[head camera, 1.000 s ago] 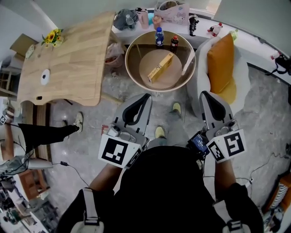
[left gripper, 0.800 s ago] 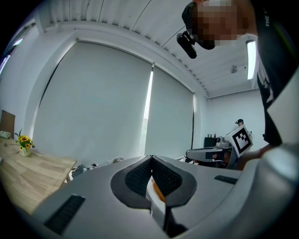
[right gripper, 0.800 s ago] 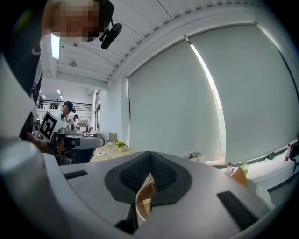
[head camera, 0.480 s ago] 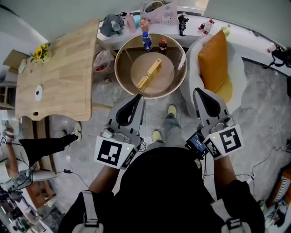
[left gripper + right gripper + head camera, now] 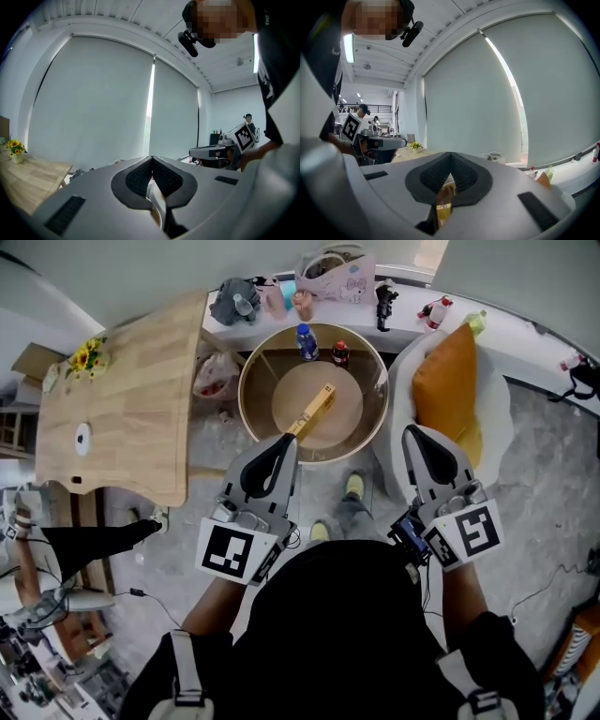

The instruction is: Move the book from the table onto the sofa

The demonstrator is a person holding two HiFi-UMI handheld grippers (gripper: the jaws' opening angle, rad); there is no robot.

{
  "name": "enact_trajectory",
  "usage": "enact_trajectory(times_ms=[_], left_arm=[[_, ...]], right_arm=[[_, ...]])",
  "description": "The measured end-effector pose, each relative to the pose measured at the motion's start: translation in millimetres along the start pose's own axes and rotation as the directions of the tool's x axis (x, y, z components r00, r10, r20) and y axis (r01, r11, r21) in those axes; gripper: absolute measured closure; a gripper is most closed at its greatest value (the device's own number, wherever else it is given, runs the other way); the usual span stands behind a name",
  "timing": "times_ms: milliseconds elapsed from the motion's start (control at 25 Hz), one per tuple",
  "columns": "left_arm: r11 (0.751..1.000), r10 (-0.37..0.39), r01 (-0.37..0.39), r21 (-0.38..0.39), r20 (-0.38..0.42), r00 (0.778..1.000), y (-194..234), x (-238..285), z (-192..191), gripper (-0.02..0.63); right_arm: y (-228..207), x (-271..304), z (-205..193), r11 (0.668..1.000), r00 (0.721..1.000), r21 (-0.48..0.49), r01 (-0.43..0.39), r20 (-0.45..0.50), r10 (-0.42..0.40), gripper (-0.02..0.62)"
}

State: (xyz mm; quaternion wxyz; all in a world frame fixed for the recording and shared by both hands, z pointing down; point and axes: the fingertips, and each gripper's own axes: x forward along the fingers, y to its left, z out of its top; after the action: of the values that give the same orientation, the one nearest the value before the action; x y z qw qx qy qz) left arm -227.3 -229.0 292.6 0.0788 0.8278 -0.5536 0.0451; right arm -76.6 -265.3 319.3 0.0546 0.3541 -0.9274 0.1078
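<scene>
Reaching for the slim yellow book (image 5: 316, 406), left hand-held gripper (image 5: 284, 442) and right hand-held gripper (image 5: 412, 433) — both closed, empty — should open before touching it.

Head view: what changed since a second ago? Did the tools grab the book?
Both tools moved forward toward the round table. The left tool now shows over its near rim, by the end of the book; the right tool is off to the table's right. Nothing was grabbed or let go. Both tools stayed shut and empty, and the book still lies on the table.
</scene>
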Motion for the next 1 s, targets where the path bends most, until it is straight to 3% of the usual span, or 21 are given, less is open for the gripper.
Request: enact_trajectory(times_ms=[640, 1000], left_arm=[[0.994, 0.112, -0.111, 0.024, -0.036, 0.993, 18.7, 50.3, 11.3, 0.597], [0.99, 0.134, -0.129, 0.05, -0.094, 0.987, 25.0, 61.7, -2.2, 0.597]], right_arm=[[-54.5, 50.9, 20.8, 0.992, 0.992, 0.025, -0.124, 0.029, 0.123, 0.589], [-68.9, 54.4, 19.3, 0.991, 0.991, 0.05, -0.126, 0.043, 0.124, 0.589]])
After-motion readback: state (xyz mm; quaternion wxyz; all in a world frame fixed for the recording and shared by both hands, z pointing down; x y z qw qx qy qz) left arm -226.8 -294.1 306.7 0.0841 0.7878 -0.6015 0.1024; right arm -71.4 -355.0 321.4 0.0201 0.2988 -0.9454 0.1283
